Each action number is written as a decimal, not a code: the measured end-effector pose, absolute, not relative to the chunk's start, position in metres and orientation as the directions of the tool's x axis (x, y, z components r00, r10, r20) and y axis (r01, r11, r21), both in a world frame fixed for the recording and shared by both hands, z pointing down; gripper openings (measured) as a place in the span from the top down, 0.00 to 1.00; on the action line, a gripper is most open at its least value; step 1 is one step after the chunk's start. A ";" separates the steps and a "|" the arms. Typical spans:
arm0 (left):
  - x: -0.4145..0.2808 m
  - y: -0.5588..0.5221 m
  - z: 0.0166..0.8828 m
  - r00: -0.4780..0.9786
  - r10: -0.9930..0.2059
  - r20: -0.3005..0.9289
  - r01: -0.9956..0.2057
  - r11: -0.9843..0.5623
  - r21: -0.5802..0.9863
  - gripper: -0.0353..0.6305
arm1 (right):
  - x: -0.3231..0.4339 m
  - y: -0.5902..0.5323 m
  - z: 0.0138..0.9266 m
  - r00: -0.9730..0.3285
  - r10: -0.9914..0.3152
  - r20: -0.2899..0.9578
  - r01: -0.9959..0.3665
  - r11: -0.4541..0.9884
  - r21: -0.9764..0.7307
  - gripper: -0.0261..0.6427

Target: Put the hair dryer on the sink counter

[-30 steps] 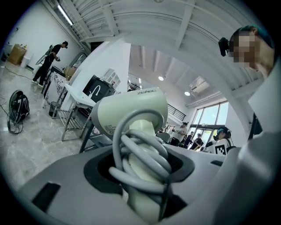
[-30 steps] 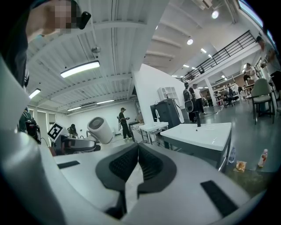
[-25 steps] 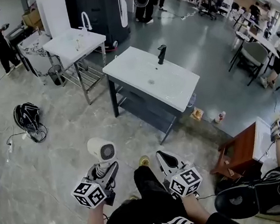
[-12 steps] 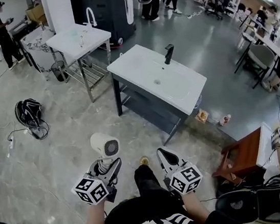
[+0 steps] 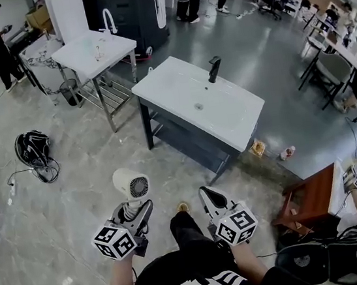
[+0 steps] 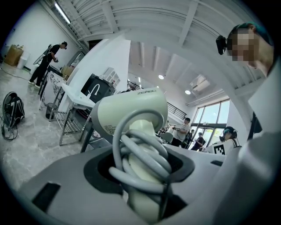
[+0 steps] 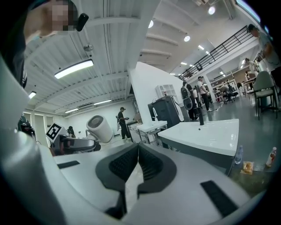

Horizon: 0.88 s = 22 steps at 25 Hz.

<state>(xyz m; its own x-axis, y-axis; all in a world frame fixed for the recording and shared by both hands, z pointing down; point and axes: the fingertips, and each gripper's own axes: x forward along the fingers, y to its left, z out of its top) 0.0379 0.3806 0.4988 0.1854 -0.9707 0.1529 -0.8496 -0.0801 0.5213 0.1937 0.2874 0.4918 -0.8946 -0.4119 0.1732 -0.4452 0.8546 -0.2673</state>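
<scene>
Looks like the carrying step: hair dryer (image 5: 131, 183) held close in, not yet set down. Calls next for closing the gap to the sink table (image 5: 167, 84) ahead, then lowering the dryer onto its bare top beside the basin (image 5: 203, 105) before letting go. Nearest, left gripper (image 5: 135, 216) clamped on the dryer's handle, jaws kept fairly wide by it and the grey cord (image 6: 140, 160) wound round it, barrel upright above. Just beside, right gripper (image 5: 207, 197) with jaws pressed together on nothing. Farthest, across the floor (image 5: 75, 205), that table with its black faucet (image 5: 214, 69), well apart from both grippers.
</scene>
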 end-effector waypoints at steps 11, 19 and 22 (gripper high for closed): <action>0.007 0.309 0.486 0.166 -0.974 0.153 -0.840 -0.059 0.540 0.57 | 0.165 0.208 0.479 -0.898 -0.401 0.180 -0.437 0.858 -0.269 0.93; -0.009 0.246 0.480 0.146 -0.978 0.152 -0.842 -0.042 0.538 0.56 | 0.142 0.137 0.473 -0.911 -0.375 0.169 -0.409 0.873 -0.265 0.93; -0.015 0.226 0.477 0.137 -0.979 0.150 -0.842 -0.035 0.539 0.57 | 0.135 0.115 0.470 -0.914 -0.368 0.168 -0.402 0.877 -0.263 0.93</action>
<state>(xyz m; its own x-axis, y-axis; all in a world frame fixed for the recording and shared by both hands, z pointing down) -0.0147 0.2258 0.4774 0.1371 -0.9791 0.1503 -0.8418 -0.0352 0.5386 0.1355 0.1148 0.4702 -0.9144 -0.3680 0.1684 -0.4015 0.8773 -0.2628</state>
